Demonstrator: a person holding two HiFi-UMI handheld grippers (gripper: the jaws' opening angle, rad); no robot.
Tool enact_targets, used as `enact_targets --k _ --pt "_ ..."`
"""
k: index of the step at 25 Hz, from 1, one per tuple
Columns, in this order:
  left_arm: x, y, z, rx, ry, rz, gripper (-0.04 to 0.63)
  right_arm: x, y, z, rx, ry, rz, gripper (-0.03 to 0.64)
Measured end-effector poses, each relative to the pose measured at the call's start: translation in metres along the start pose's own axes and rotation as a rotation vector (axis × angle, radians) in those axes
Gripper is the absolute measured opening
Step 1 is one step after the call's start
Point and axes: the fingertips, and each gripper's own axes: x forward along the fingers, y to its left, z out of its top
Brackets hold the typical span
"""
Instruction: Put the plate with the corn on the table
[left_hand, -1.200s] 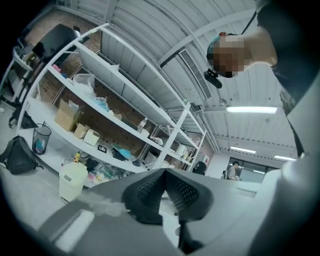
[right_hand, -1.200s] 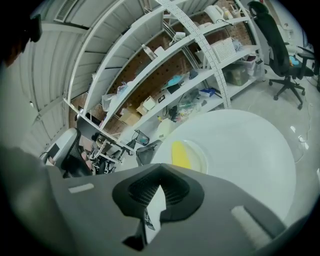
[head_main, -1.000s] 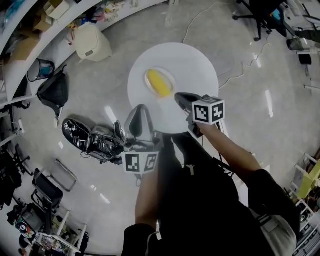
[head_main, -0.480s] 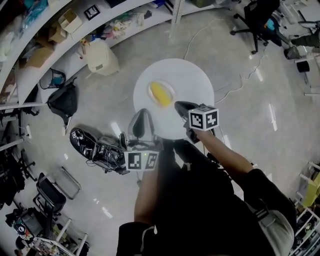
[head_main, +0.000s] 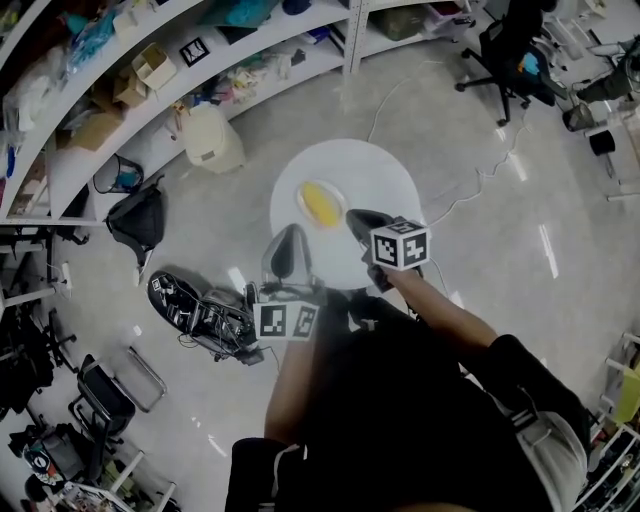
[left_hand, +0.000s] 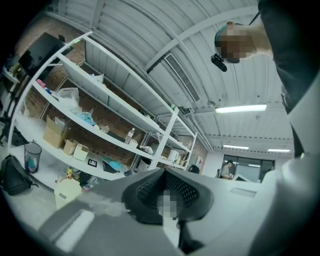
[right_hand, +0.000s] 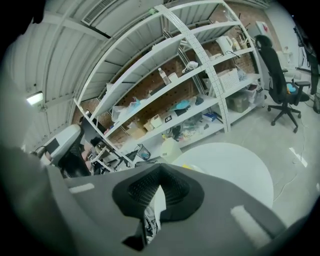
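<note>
Right gripper (head_main: 352, 216) jaws closed on plate (head_main: 305, 193) rim at 4 o'clock; left gripper (head_main: 289, 238) closed, empty. Plate lies toward 9 o'clock of table (head_main: 385, 180). Judged light, rigid, slick; corn (head_main: 320, 204) may roll.

Even overhead light is washing the head view, laying pale glare streaks across the polished floor (head_main: 548, 250) and bleaching the round white counter (head_main: 375, 180) almost featureless, while the person's dark clothing (head_main: 400, 400) is sinking into near-black. Fisheye distortion is bending the shelves (head_main: 260, 75) and darkening the corners. In the left gripper view a ceiling strip light (left_hand: 242, 108) is blowing out, and the left tongs (left_hand: 167, 200) are looming soft and out of focus. The right tongs (right_hand: 156, 197) are blurring likewise, with black vignetting ringing their view.
</note>
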Motion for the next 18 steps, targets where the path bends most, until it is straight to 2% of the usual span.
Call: enact_targets --k 9,18 --pt "0.001 -0.015 0.012 0.037 0.007 -0.023 0.005 -0.026 0.035 0.037 -0.102 -0.135 0.02 0.008" --pt "-0.012 -0.02 0.018 0.071 0.006 -0.031 0.005 -0.065 0.054 0.054 -0.199 -0.306 0.03 0.008"
